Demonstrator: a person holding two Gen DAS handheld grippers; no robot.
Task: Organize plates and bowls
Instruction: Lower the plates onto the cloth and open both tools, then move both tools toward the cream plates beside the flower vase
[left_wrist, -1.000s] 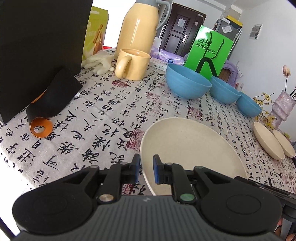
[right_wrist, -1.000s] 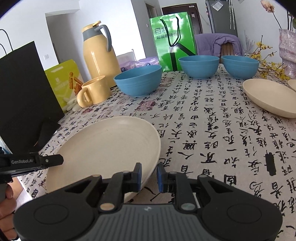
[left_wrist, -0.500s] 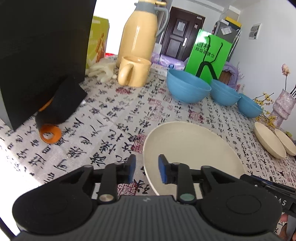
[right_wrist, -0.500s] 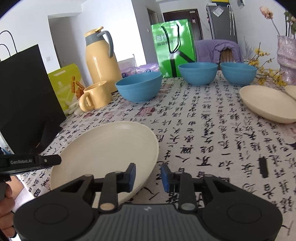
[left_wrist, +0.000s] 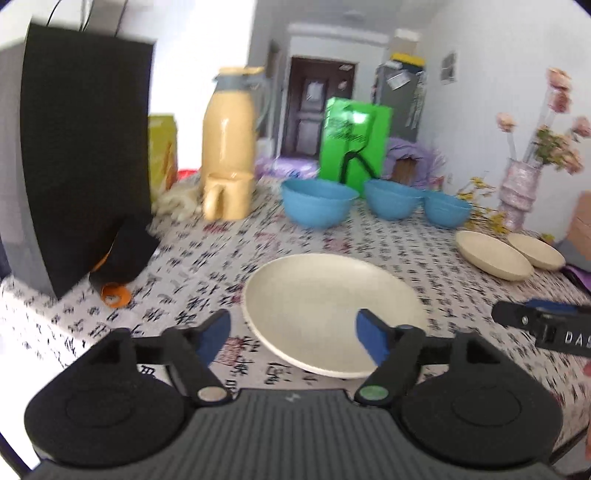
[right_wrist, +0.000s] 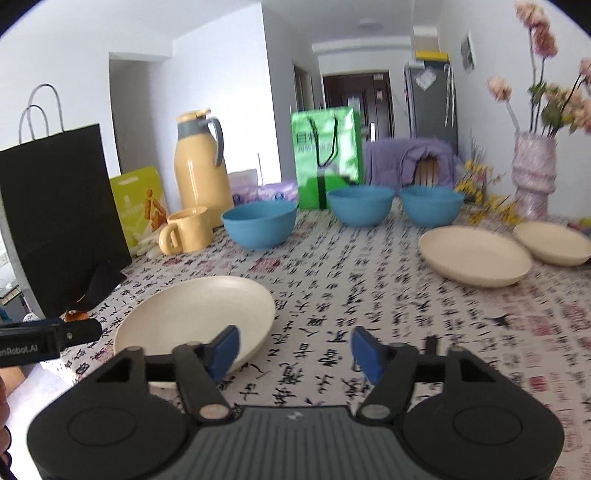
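Where both pinched plate (left_wrist: 332, 310) rim 1s ago, L gripper (left_wrist: 293, 334) & R gripper (right_wrist: 293, 350) now opening wide, backed off.

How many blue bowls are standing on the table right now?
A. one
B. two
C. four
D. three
D: three blue bowls stand apart in a row at the far side of the table, the largest, a middle one and another.
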